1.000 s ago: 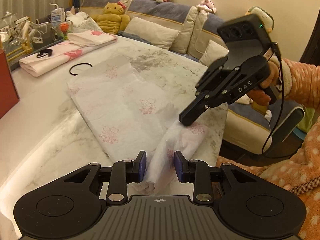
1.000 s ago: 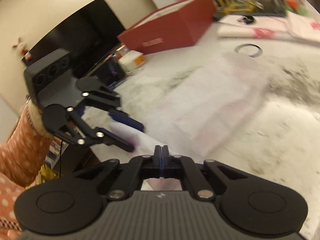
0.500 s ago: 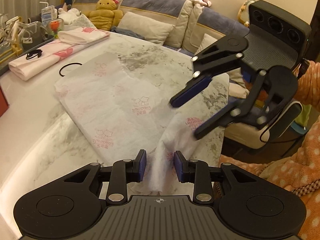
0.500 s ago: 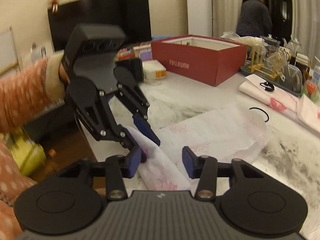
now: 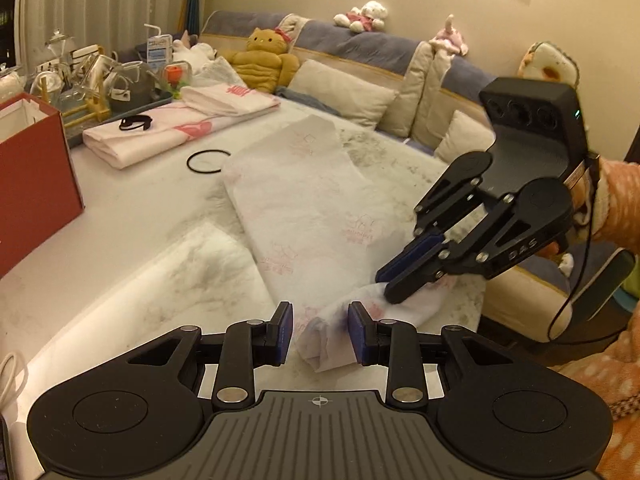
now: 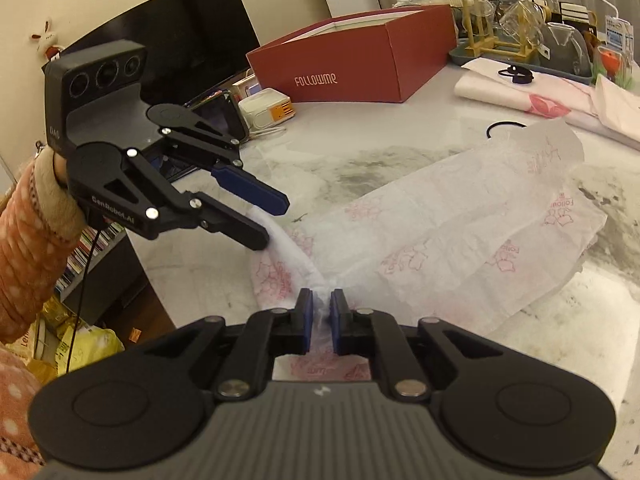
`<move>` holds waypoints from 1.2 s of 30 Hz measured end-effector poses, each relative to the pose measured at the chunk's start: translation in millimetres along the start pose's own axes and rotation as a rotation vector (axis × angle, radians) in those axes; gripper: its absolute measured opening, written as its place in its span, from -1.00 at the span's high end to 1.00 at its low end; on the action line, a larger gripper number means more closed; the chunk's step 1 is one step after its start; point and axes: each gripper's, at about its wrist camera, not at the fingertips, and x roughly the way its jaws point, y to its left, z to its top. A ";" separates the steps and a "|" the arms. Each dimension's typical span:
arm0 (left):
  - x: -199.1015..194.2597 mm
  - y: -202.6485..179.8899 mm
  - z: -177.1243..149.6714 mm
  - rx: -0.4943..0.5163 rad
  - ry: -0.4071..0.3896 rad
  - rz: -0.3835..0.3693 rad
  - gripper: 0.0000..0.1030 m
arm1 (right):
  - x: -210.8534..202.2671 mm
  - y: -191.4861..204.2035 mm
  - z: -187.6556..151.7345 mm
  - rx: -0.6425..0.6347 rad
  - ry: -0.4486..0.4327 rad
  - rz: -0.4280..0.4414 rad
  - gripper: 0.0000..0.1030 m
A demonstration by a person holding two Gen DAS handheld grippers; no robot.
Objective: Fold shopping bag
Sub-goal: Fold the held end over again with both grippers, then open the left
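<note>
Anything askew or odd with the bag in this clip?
Yes: the shopping bag isn't flat. Its near end is twisted into a rope where the right tongs pinch it, and the far corner curls up off the marble table. Left tongs are open.

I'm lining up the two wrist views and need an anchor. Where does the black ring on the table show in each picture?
Left wrist view: the black ring lies upper left of centre, just beyond the far-left corner of the shopping bag.
Right wrist view: the black ring sits at upper right, partly hidden behind the bag's far end.
Shared landmark: the red box.
</note>
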 end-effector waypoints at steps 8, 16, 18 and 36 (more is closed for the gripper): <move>20.8 -1.4 8.3 0.001 0.030 0.056 0.39 | -8.3 26.0 -9.8 -0.193 -0.023 -0.079 0.56; 24.0 -4.0 15.6 0.026 0.054 0.057 0.39 | -19.4 99.8 -76.0 -0.984 -0.060 -0.407 -0.01; 24.6 -4.1 16.0 0.026 0.052 0.053 0.39 | -12.3 99.1 -82.0 -1.027 -0.041 -0.423 0.07; -5.8 -2.5 15.1 -0.001 -0.054 0.108 0.39 | -29.3 -18.4 -39.9 0.138 -0.121 0.109 0.92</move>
